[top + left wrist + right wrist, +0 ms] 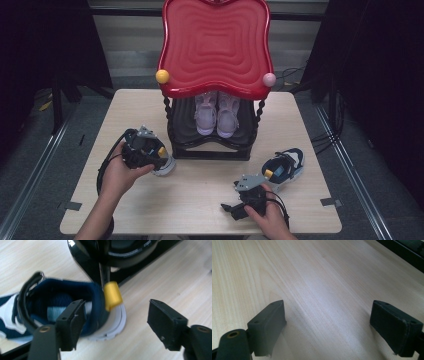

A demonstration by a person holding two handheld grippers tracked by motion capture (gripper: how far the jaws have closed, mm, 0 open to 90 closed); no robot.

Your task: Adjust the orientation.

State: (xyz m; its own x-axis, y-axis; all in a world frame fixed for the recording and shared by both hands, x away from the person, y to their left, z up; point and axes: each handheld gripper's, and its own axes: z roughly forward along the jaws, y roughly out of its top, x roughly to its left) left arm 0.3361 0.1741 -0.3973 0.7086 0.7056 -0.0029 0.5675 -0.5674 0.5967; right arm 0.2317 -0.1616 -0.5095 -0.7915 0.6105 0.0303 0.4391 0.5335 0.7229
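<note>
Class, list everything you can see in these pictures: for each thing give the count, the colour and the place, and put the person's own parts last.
Table: one, pale wood, centre of the high view.
Shoe rack: one, black with a red wavy top, at the table's far middle.
Knobs: two, one yellow and one pink, on the red top's front corners.
Pink shoes: one pair, on the rack's lower shelf.
Navy and white shoes: two, one on the table's right, one at the left gripper by the rack's foot, with a yellow heel tab.
Left gripper: one, black, jaws open, one jaw inside the shoe's collar.
Right gripper: one, black, jaws open over bare table.
Hands: two, left, right.
</note>
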